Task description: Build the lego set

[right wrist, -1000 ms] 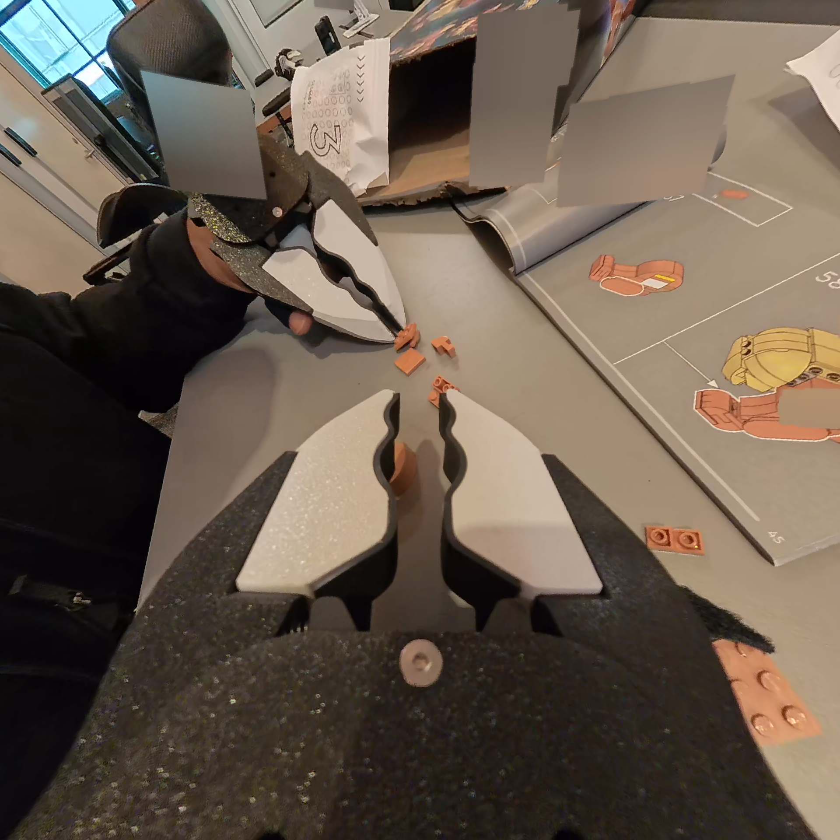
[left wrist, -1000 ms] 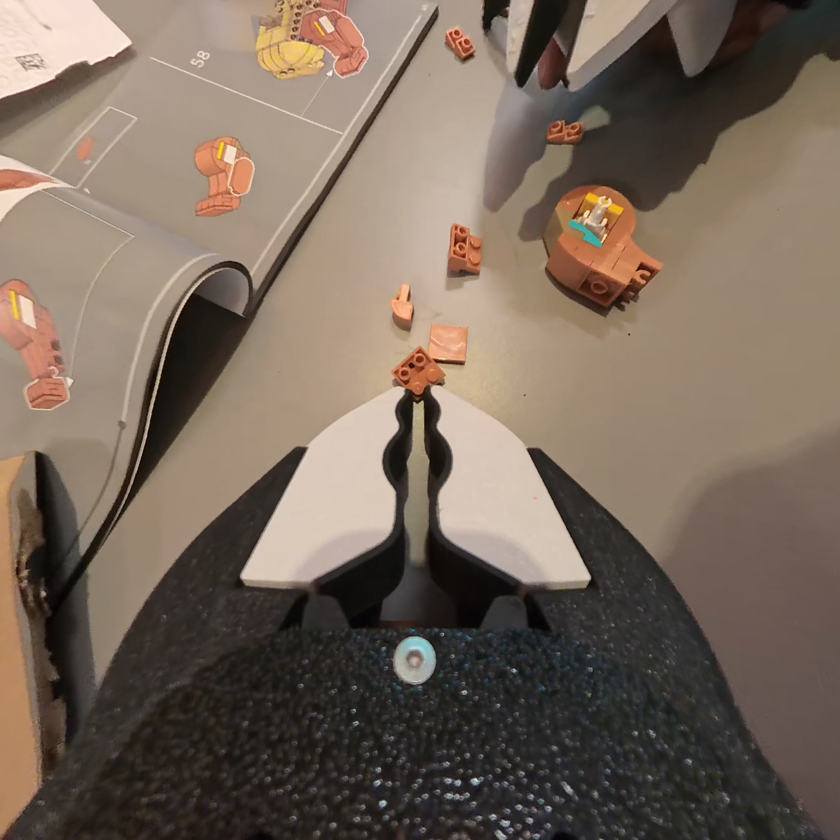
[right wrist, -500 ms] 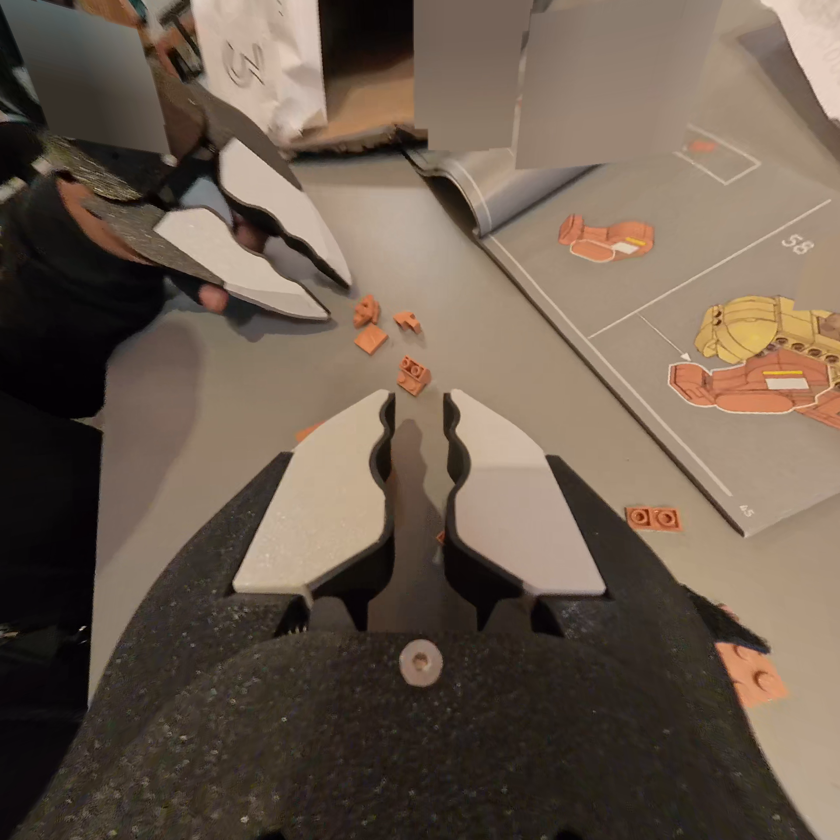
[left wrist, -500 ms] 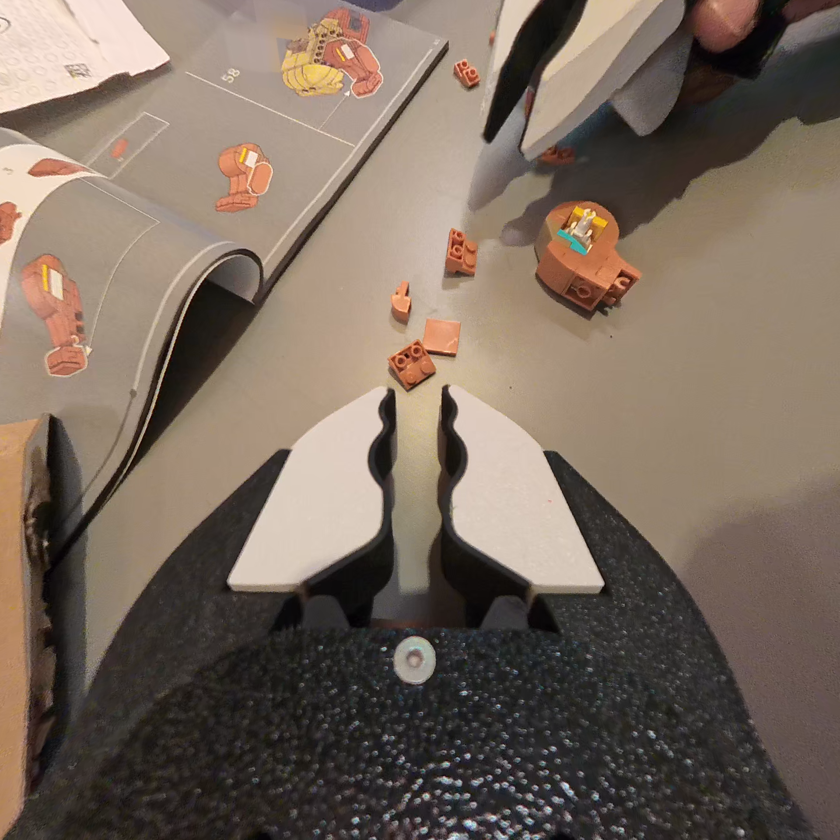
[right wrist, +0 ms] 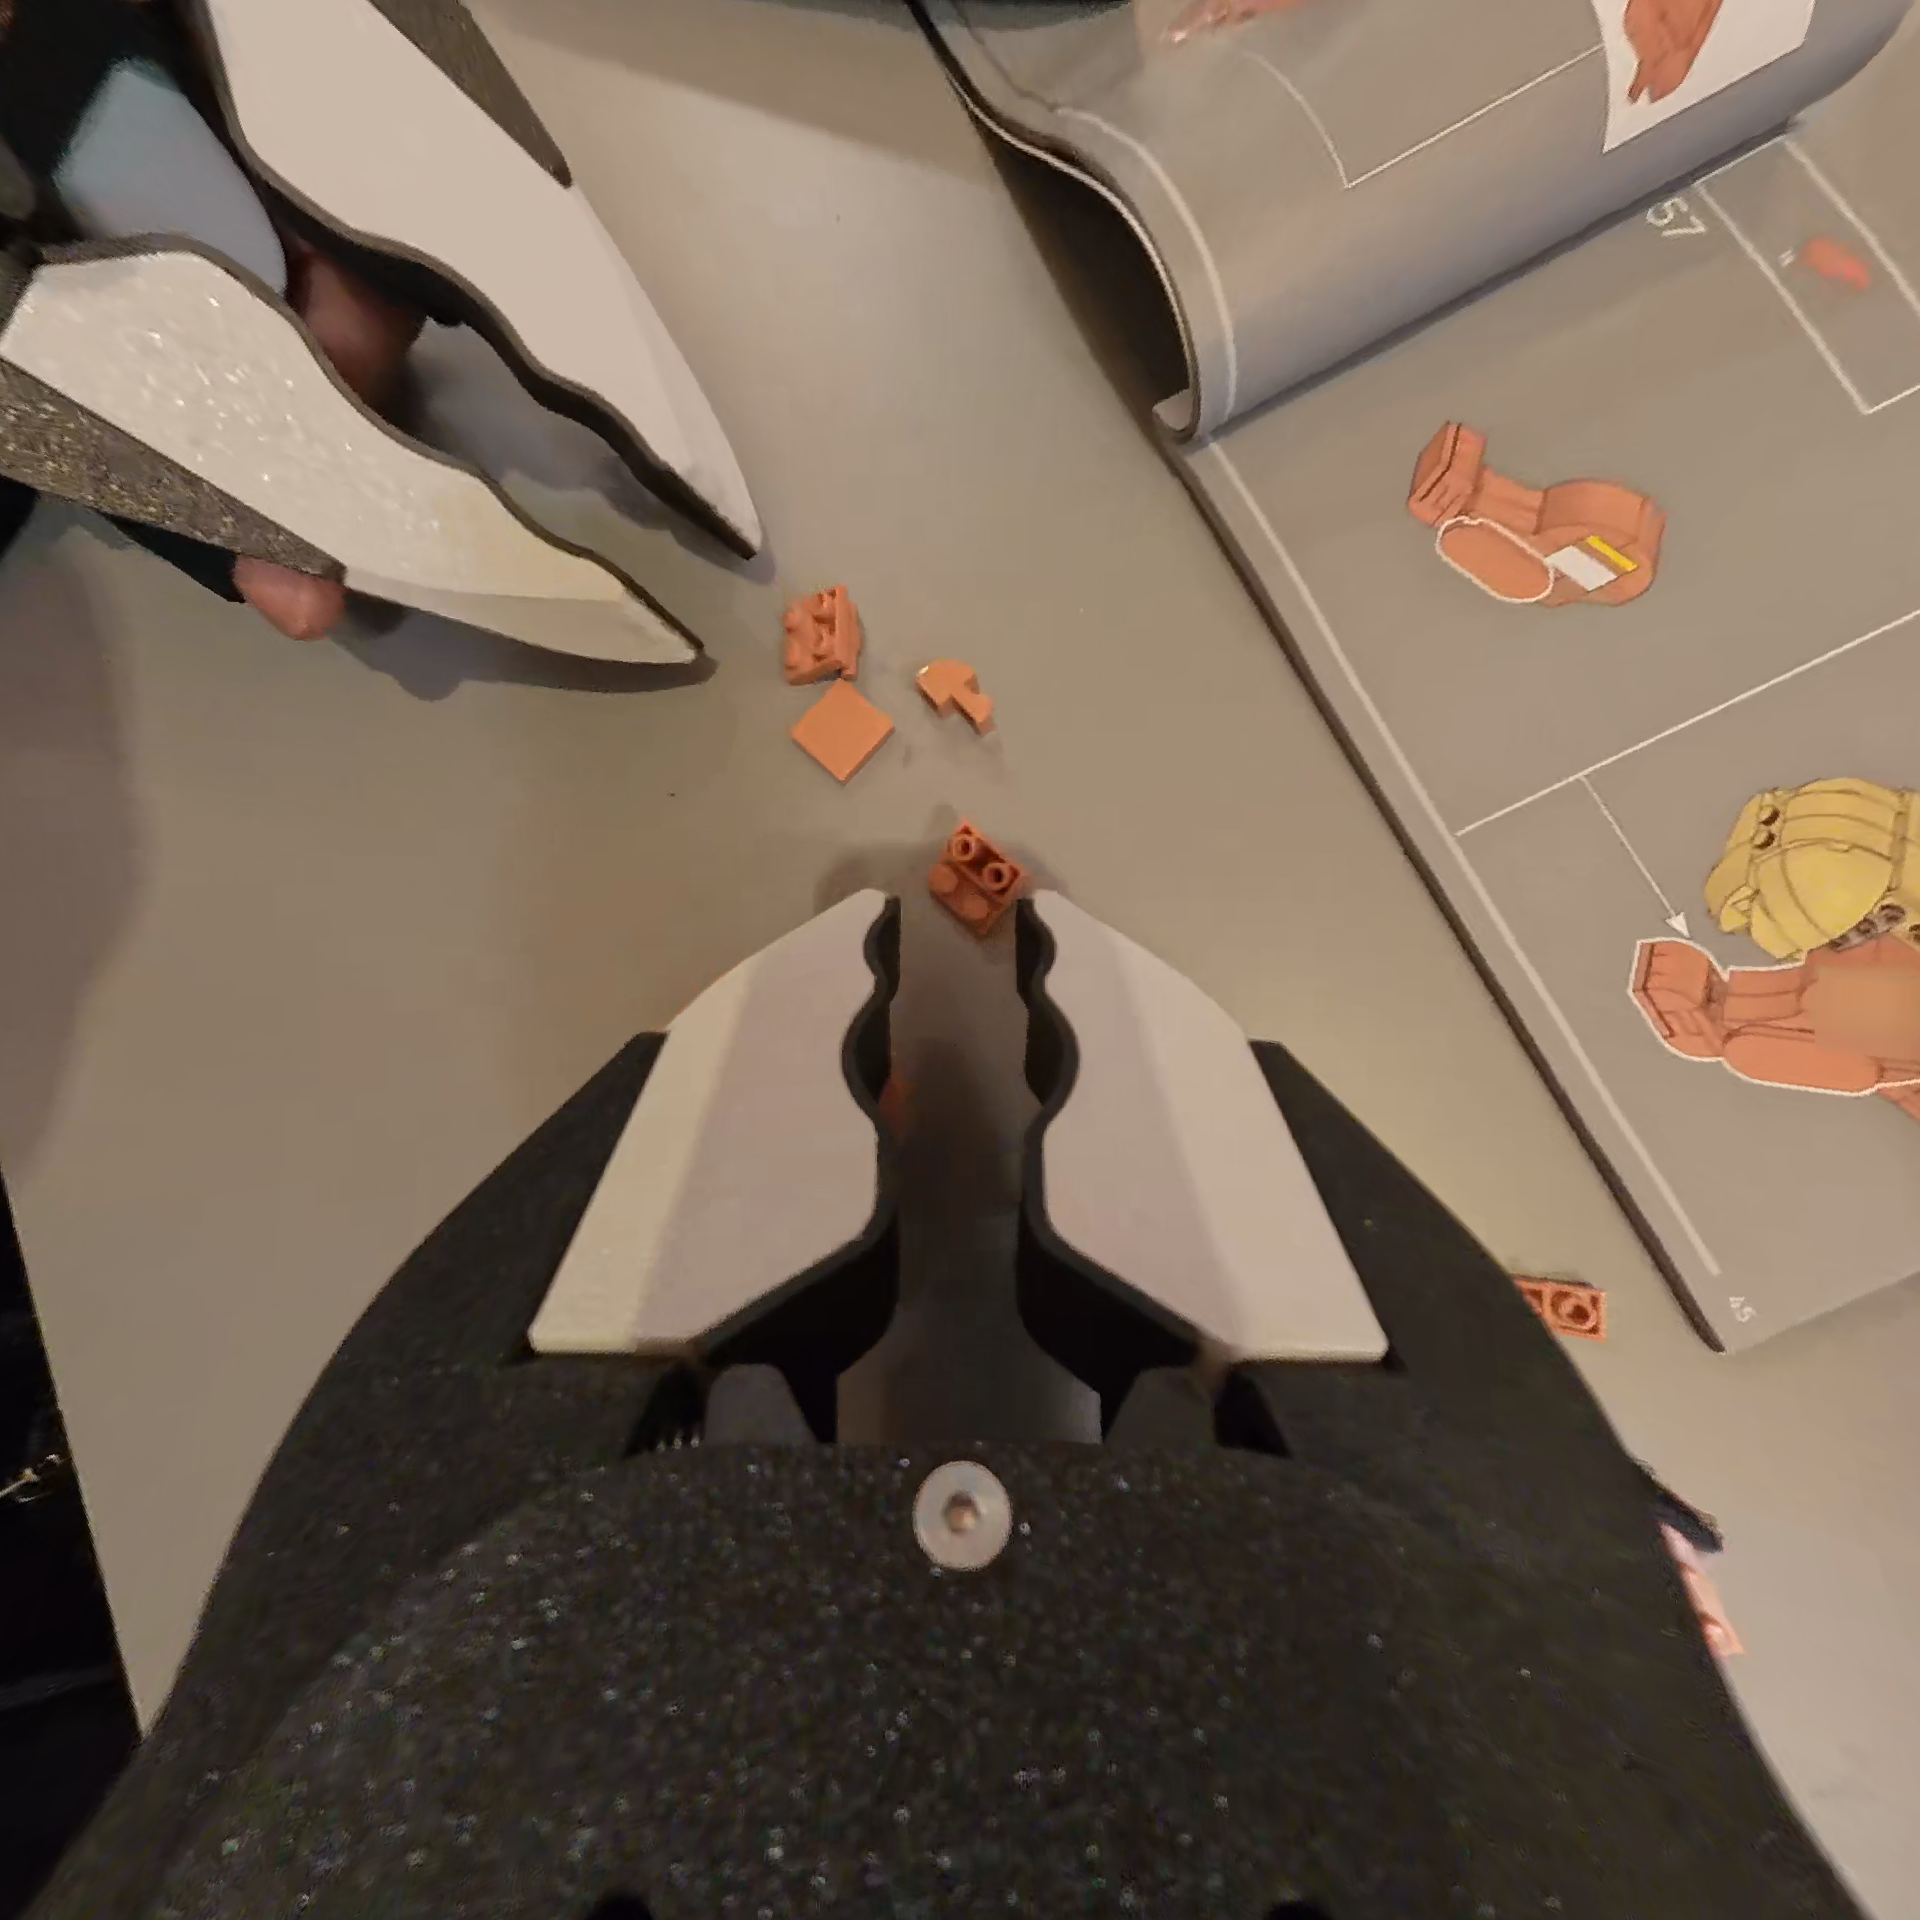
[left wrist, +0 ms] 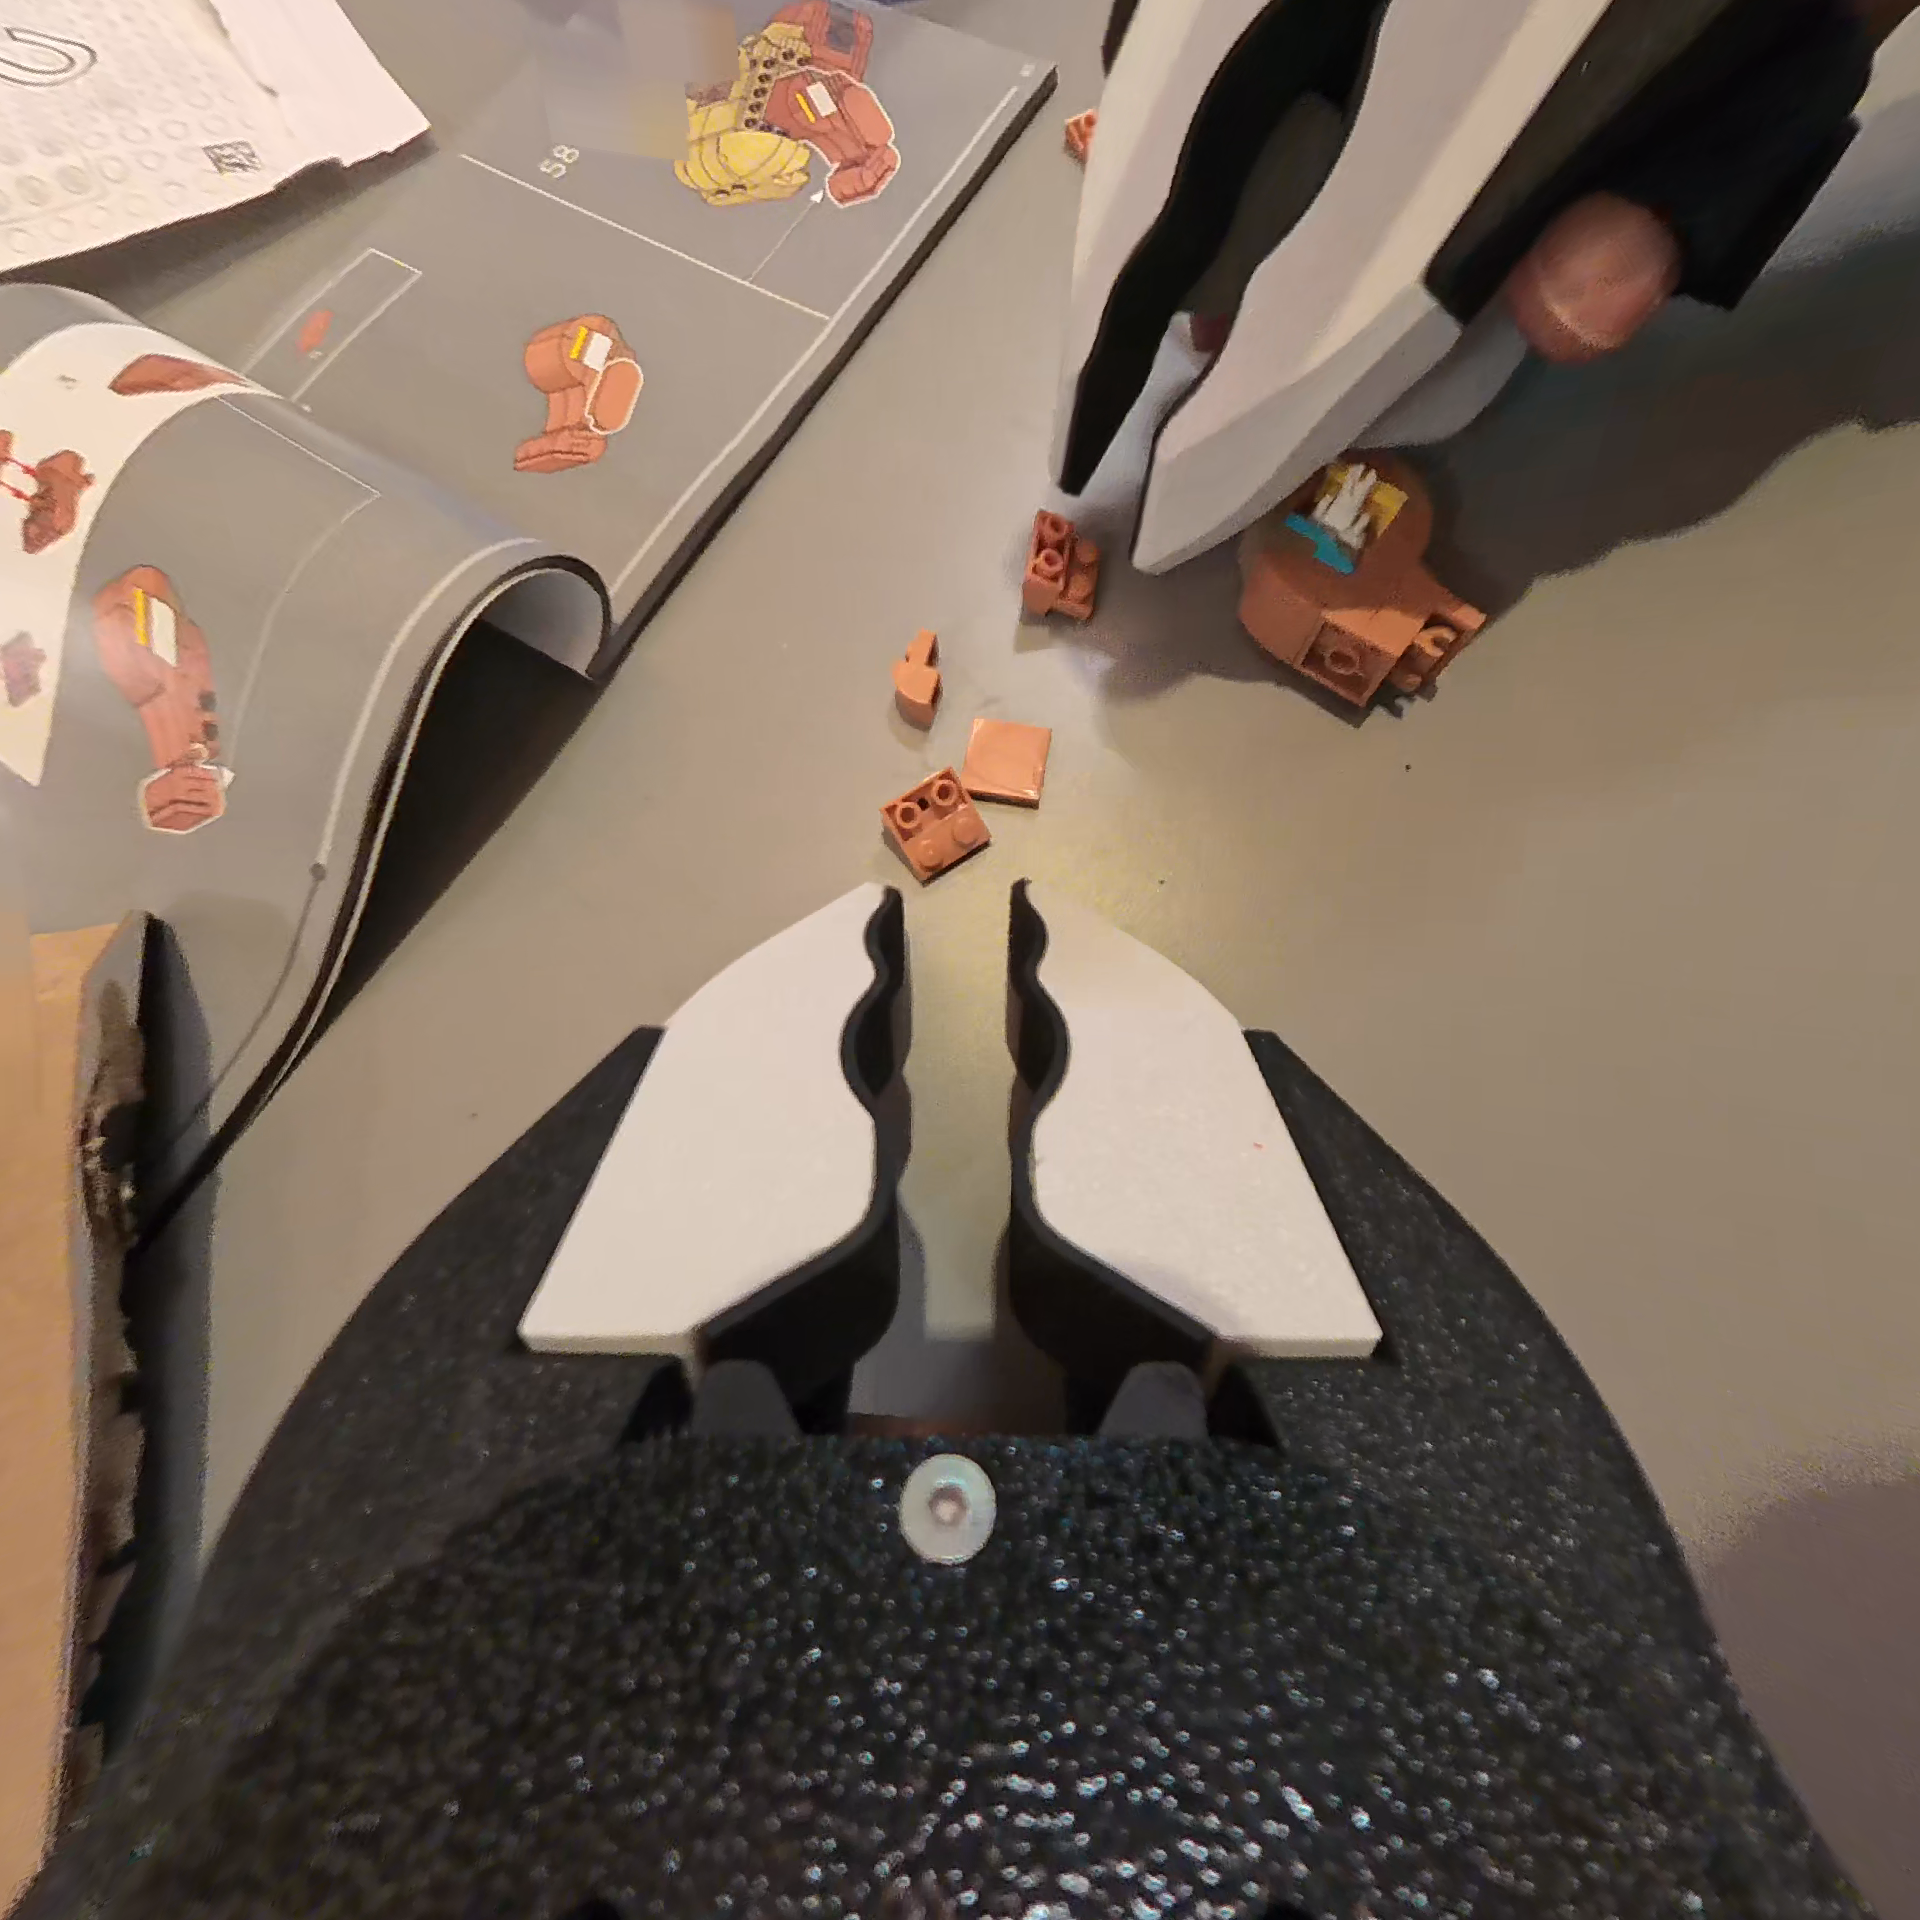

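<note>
Grey table carries scattered brown bricks beside an open booklet. Left gripper jaws gape bare, 1 studded brick just ahead. Right gripper jaws (also parted, gripping nothing) flank another brick at their tips.

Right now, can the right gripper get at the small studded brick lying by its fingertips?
Probably yes. The right gripper is open, and the studded brick lies on the grey table just off its right fingertip, nothing between. The left gripper sits well back.

small orange slope brick, studs up, on grey table, beside the right claw tips
</note>
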### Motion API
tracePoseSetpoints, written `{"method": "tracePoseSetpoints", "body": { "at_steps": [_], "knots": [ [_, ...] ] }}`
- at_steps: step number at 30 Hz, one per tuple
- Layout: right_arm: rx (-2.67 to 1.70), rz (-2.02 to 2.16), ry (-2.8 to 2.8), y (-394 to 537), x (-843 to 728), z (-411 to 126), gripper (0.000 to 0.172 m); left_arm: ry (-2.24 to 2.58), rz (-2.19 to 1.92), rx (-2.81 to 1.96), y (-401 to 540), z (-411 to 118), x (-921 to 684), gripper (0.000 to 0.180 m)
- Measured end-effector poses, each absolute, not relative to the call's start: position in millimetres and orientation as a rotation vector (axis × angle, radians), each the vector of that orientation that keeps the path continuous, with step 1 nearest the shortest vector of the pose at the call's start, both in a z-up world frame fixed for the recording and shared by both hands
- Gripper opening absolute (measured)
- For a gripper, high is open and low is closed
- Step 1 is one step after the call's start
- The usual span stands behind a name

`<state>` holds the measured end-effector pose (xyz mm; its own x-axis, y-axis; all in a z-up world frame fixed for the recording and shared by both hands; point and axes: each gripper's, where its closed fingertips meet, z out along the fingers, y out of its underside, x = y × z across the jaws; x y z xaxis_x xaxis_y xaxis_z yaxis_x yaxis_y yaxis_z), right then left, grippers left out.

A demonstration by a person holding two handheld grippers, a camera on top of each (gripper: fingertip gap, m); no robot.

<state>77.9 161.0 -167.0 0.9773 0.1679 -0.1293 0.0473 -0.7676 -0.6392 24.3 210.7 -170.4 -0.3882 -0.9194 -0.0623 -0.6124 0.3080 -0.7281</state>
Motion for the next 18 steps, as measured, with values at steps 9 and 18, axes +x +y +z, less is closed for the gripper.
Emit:
{"method": "tracePoseSetpoints", "body": {
  "at_steps": [9, 18],
  "knots": [
    [-2.527, 0.151, -0.252, 172.9, 75.6, -170.3, 0.023, 2.102, -0.824, -1.362, 214.8, -172.9, 24.1, 0.019],
    [-2.535, 0.135, -0.391, 171.9, 79.3, -166.4, 0.019, 2.124, -0.835, -1.358, 212.1, -176.7, 23.6, 0.019]
  ]
}}
